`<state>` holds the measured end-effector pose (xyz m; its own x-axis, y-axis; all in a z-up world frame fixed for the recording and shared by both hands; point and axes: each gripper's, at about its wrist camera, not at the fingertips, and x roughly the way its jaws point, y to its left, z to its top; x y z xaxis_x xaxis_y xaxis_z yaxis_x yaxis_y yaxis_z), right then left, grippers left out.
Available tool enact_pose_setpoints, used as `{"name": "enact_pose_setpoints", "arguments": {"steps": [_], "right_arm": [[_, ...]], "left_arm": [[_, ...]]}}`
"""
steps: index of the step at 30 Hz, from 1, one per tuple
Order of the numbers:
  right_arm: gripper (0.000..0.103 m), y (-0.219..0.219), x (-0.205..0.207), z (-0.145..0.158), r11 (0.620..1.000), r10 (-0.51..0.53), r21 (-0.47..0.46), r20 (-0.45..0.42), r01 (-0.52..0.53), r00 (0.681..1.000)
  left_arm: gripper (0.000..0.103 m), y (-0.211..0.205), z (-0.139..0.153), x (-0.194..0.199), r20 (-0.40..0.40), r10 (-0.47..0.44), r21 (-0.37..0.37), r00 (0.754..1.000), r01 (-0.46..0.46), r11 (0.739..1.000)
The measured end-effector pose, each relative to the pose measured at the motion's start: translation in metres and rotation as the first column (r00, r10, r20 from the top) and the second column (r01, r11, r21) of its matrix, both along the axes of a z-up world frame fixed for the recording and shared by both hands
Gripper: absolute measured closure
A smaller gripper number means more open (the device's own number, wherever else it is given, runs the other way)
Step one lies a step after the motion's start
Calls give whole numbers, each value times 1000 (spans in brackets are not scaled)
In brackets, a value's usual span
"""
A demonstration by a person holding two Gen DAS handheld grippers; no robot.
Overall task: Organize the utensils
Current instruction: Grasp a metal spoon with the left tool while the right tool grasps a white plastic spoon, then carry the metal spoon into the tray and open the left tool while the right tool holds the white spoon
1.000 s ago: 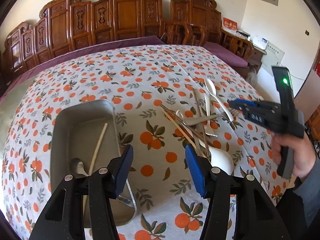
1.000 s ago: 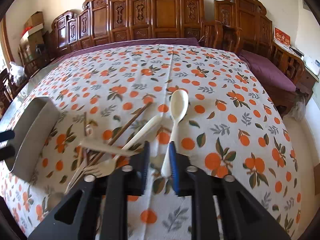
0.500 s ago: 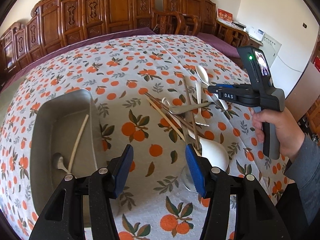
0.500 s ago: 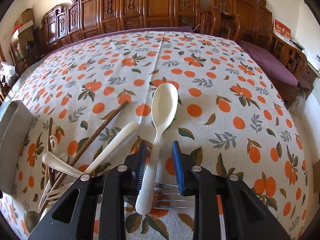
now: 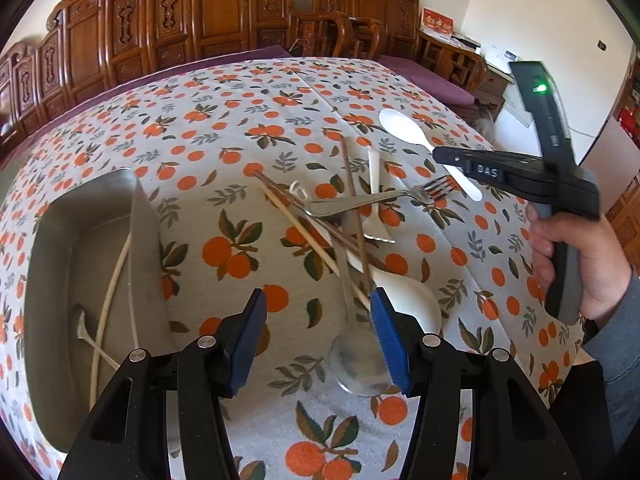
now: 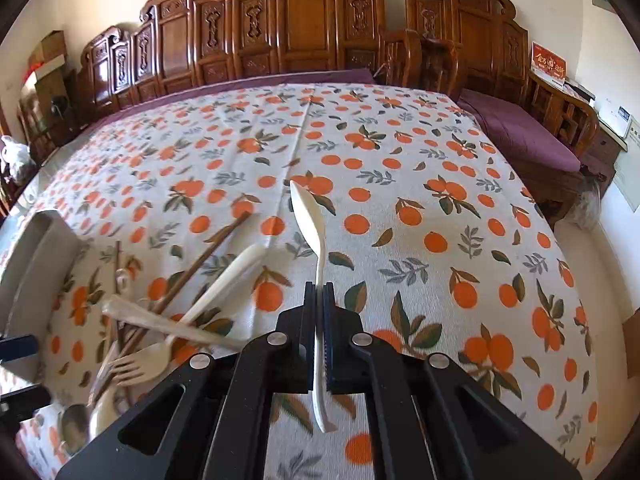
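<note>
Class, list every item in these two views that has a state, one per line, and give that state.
right gripper: shut on the white spoon's handle, jaws just closed.
white spoon: gripped, turned on edge.
left gripper: open, holding nothing.
metal tray: holds a chopstick and a metal spoon.
metal fork: lying across the pile.
chopsticks: loose, crossed on the cloth.
metal ladle: lying bowl up on the cloth.

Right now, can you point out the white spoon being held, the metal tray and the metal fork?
White spoon [image 6: 306,210]: right wrist view, on its bowl.
Metal tray [image 5: 100,200]: left wrist view, on its far inner wall.
Metal fork [image 5: 360,201]: left wrist view, on its handle.
</note>
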<state>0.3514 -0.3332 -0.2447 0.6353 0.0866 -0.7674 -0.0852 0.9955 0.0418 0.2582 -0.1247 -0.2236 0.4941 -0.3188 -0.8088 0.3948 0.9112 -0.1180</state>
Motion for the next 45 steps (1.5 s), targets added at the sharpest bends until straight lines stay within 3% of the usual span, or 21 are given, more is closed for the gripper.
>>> {"name": "enact_pose_setpoints", "arguments": {"steps": [12,21,29,32,45], "right_arm": [[99,2,-39,28,999,10,32,56,-12,998],[99,13,-53,31,999,31,42,60,-33,998],[99,21,-58,30,998,34,56,53,-37,998],[99,25,-59,28,997,46,52,50,-48,998],[99,35,-64,26,997,65,40,39,-67,997]], "left_arm": [[73,-15,-20,10,-64,-22,-5,998,22,1000],[89,-25,-34,14,-80,-17,67,997,22,998],[90,-31,-35,18,-48,-21,107,999,27,994],[98,-33,-35,16,-41,-35,126,999,40,991],[98,-7,-13,-9,-59,-49,84,997,54,995]]}}
